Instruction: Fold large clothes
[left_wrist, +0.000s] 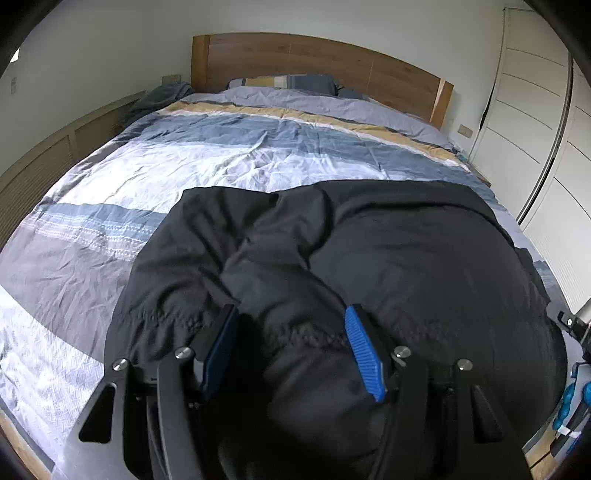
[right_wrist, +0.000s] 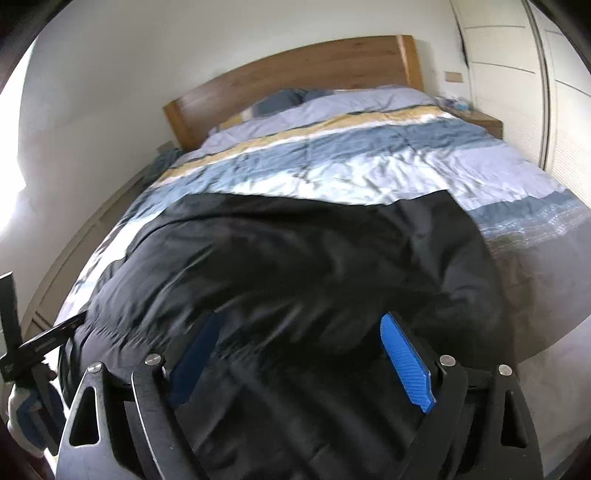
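A large black garment (left_wrist: 351, 243) lies spread and rumpled on the near end of the bed; it also shows in the right wrist view (right_wrist: 295, 251). My left gripper (left_wrist: 291, 314) is open, its blue pads (left_wrist: 360, 347) wide apart just above the garment's near, gathered edge. My right gripper (right_wrist: 299, 328) is open too, its blue pads (right_wrist: 404, 360) wide apart over the garment's near edge. Neither holds cloth. The right wrist view is motion-blurred. The other gripper shows at the left edge of the right wrist view (right_wrist: 33, 354).
The bed has a striped blue, white and yellow duvet (left_wrist: 221, 158) and a wooden headboard (left_wrist: 314, 62) with pillows (left_wrist: 284, 81). A low wooden cabinet (left_wrist: 55, 155) runs along the left wall. White wardrobe doors (left_wrist: 535, 122) stand on the right. A bedside table (right_wrist: 487, 123) stands by the headboard.
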